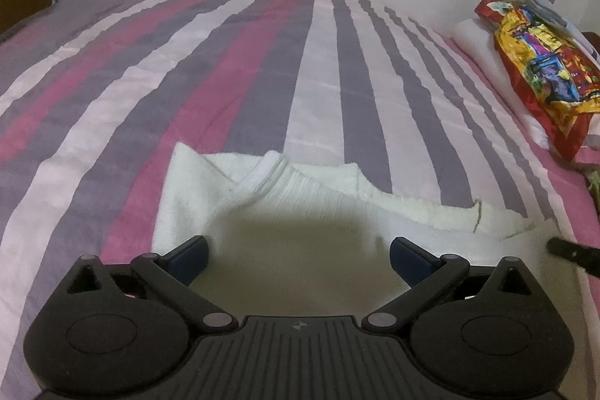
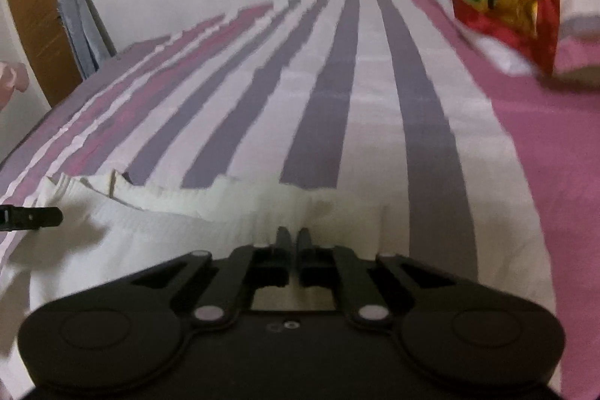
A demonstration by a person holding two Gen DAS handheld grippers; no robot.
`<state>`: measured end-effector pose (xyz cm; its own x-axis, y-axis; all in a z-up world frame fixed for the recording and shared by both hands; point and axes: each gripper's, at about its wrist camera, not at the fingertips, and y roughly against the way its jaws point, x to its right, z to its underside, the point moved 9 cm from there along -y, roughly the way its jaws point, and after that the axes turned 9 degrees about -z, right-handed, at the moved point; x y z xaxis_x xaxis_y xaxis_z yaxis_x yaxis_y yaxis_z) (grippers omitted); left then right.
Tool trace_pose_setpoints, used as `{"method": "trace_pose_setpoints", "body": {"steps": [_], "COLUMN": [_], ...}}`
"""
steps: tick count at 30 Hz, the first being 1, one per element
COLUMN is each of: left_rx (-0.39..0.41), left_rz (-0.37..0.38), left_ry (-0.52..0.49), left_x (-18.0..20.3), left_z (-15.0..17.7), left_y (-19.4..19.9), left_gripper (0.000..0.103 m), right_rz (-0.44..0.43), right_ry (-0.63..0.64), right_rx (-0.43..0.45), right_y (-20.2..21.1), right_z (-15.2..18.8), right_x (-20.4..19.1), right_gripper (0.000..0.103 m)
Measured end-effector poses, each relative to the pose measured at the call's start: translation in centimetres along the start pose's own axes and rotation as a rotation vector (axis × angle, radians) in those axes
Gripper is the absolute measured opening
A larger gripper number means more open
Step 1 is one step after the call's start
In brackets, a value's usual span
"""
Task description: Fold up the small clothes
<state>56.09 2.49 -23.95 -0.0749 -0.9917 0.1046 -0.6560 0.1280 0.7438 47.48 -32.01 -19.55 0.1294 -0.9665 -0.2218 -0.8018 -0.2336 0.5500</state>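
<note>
A white garment point(image 1: 285, 212) lies spread on a bed point(image 1: 337, 70) covered in pink, purple and white stripes, close to its near edge. The left hand-held gripper point(image 1: 298, 259) hovers above the cloth with its jaws spread wide, nothing between them. The right hand-held gripper point(image 2: 293, 242) sits at the garment's right portion, its fingers pressed together; whether they pinch a fold of the fabric cannot be told in the blurred view. A bright red-and-yellow bundle point(image 1: 540, 62) rests on a white pillow point(image 1: 480, 40) at the bed's far right.
</note>
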Motion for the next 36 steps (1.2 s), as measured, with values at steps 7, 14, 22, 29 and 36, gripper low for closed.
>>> {"method": "trace_pose_setpoints", "body": {"steps": [7, 14, 22, 29, 36], "left_rx": [0.016, -0.004, 0.042, -0.007, -0.015], "left_rz": [-0.005, -0.083, -0.071, -0.156, -0.146], "left_ry": [0.004, -0.035, -0.062, -0.090, -0.078], "left_x": [1.0, 1.1, 2.4, 1.5, 1.7], "left_z": [-0.5, 0.1, -0.1, 0.9, 1.9], "left_y": [-0.1, -1.1, 1.1, -1.5, 0.6], "left_gripper": [0.102, 0.102, 0.102, 0.102, 0.102], "right_rz": [0.100, 0.166, 0.095, 0.073, 0.031], "right_ry": [0.087, 0.059, 0.110, 0.212, 0.187], "right_rx": [0.096, 0.002, 0.097, -0.057, -0.052], "right_y": [0.7, -1.5, 3.4, 2.4, 5.0], "right_z": [-2.2, -0.5, -0.3, 5.9, 7.5], "right_x": [0.0, 1.4, -3.5, -6.6, -7.1], "right_gripper": [0.005, 0.034, 0.044, 0.047, 0.048]}}
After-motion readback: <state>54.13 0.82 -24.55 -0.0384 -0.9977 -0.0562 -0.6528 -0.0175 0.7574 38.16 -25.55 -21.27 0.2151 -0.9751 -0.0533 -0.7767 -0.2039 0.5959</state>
